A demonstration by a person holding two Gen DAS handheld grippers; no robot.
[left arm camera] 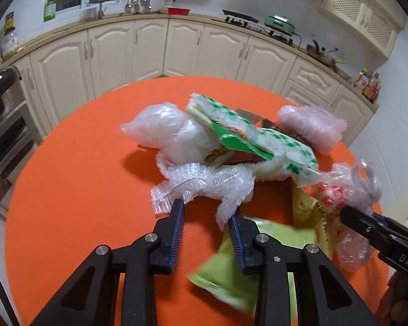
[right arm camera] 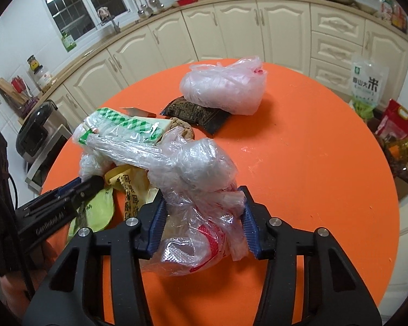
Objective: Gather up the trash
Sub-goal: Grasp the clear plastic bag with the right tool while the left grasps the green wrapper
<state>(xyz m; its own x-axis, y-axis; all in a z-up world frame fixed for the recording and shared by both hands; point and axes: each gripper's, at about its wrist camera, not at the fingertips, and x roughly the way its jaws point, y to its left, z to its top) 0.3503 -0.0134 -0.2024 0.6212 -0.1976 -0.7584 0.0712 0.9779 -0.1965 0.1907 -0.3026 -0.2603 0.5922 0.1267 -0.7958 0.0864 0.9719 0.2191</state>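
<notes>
the right gripper [right arm camera: 204, 217] clamps a crumpled clear bag [right arm camera: 201, 233] as the left gripper [left arm camera: 206, 214], jaws narrowed about a clear wrapper [left arm camera: 204, 182] though contact is unclear, works a heap of wrappers on the orange table [right arm camera: 312, 163], most trash uncollected, no bin visible, a green packet [left arm camera: 231, 266] blurred.

Trash heap [left arm camera: 231, 146] mid-table [left arm camera: 81, 190]; bagged bundle [right arm camera: 223, 89] behind, atop dark packet [right arm camera: 195, 114].

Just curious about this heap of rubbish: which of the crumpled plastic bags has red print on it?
The clear bag between the right gripper fingers: red and white print shows through it. The pale bag at the table's far side is nearly plain.
</notes>
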